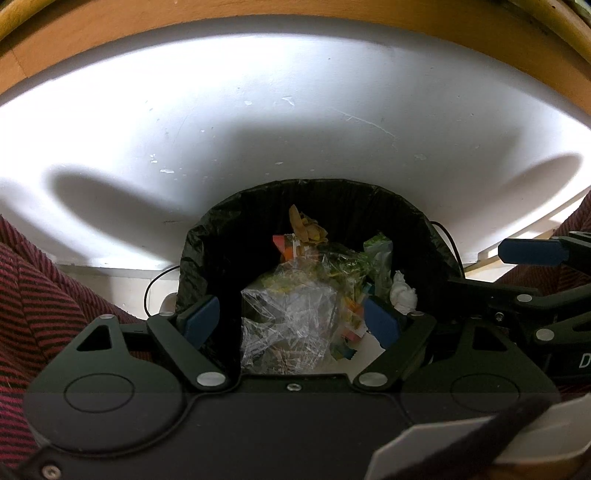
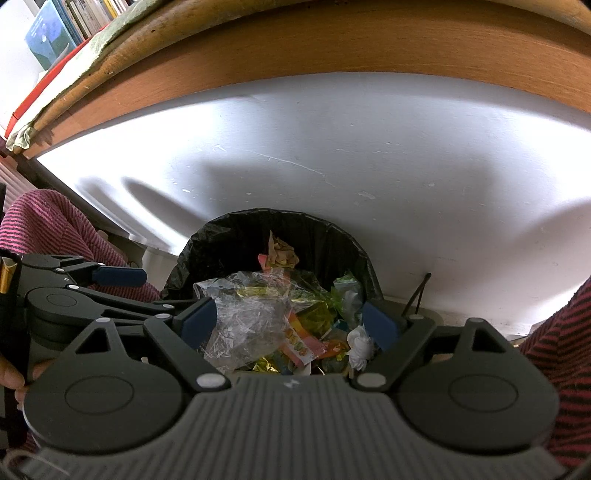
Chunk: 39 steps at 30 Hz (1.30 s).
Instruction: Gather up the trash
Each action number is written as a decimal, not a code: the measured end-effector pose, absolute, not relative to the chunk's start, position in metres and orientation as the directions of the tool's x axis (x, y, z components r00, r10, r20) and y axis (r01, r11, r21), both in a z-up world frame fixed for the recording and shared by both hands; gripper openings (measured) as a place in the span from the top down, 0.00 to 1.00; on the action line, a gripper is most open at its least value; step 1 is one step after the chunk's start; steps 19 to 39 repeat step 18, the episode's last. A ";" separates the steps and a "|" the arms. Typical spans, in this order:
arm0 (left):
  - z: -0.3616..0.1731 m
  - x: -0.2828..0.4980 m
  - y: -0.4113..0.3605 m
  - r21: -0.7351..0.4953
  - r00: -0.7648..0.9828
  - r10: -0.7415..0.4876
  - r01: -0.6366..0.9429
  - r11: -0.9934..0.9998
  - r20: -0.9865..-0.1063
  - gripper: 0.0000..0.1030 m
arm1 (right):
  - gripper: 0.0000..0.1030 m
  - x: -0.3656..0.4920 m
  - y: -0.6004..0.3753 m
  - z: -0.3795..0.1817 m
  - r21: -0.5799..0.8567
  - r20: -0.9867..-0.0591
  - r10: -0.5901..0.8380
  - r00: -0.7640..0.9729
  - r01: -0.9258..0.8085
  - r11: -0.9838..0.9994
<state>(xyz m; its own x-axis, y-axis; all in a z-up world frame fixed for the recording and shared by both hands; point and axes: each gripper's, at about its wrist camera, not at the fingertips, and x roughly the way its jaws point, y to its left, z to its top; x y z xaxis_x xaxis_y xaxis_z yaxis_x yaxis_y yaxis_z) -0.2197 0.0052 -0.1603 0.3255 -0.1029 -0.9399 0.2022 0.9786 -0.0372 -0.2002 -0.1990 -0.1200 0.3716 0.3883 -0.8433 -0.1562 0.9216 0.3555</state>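
The left gripper (image 1: pixel 291 319) and right gripper (image 2: pixel 290 325) are both hovering spread and empty over the bin (image 1: pixel 221 236), apparently lining up a grab. Trash is lying piled inside the bin: clear plastic wrap (image 1: pixel 291 314), wrappers, a white tissue (image 2: pixel 360 345).

Home study, bookshelf (image 2: pixel 70 22), wooden desk (image 2: pixel 332 48), lined bin (image 2: pixel 229 236)

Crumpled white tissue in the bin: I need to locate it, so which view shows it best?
Right wrist view: the tissue lies nearly whole beside wrappers. Left wrist view shows it partly behind a finger pad.
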 end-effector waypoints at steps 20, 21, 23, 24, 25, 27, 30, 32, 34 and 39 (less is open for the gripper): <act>-0.160 -0.219 0.008 -0.047 0.325 -0.114 0.210 0.977 -0.939 0.18 | 0.10 -0.200 -0.200 -0.120 0.356 -0.844 0.389 0.370 -0.157 0.921; -0.160 -0.219 0.008 -0.047 0.325 -0.114 0.210 0.977 -0.939 0.18 | 0.10 -0.200 -0.200 -0.120 0.356 -0.844 0.389 0.370 -0.157 0.921; -0.160 -0.219 0.008 -0.047 0.325 -0.114 0.210 0.977 -0.939 0.18 | 0.10 -0.200 -0.200 -0.120 0.356 -0.844 0.389 0.370 -0.157 0.921; -0.160 -0.219 0.008 -0.047 0.325 -0.114 0.210 0.977 -0.939 0.18 | 0.10 -0.200 -0.200 -0.120 0.356 -0.844 0.389 0.370 -0.157 0.921; -0.160 -0.219 0.008 -0.047 0.325 -0.114 0.210 0.977 -0.939 0.18 | 0.10 -0.200 -0.200 -0.120 0.356 -0.844 0.389 0.370 -0.157 0.921; -0.160 -0.219 0.008 -0.047 0.325 -0.114 0.210 0.977 -0.939 0.18 | 0.10 -0.200 -0.200 -0.120 0.356 -0.844 0.389 0.370 -0.157 0.921; -0.160 -0.219 0.008 -0.047 0.325 -0.114 0.210 0.977 -0.939 0.18 | 0.10 -0.200 -0.200 -0.120 0.356 -0.844 0.389 0.370 -0.157 0.921; -0.160 -0.219 0.008 -0.047 0.325 -0.114 0.210 0.977 -0.939 0.18 | 0.10 -0.200 -0.200 -0.120 0.356 -0.844 0.389 0.370 -0.157 0.921; -0.160 -0.219 0.008 -0.047 0.325 -0.114 0.210 0.977 -0.939 0.18 | 0.10 -0.200 -0.200 -0.120 0.356 -0.844 0.389 0.370 -0.157 0.921; -0.160 -0.219 0.008 -0.047 0.325 -0.114 0.210 0.977 -0.939 0.18 | 0.10 -0.200 -0.200 -0.120 0.356 -0.844 0.389 0.370 -0.157 0.921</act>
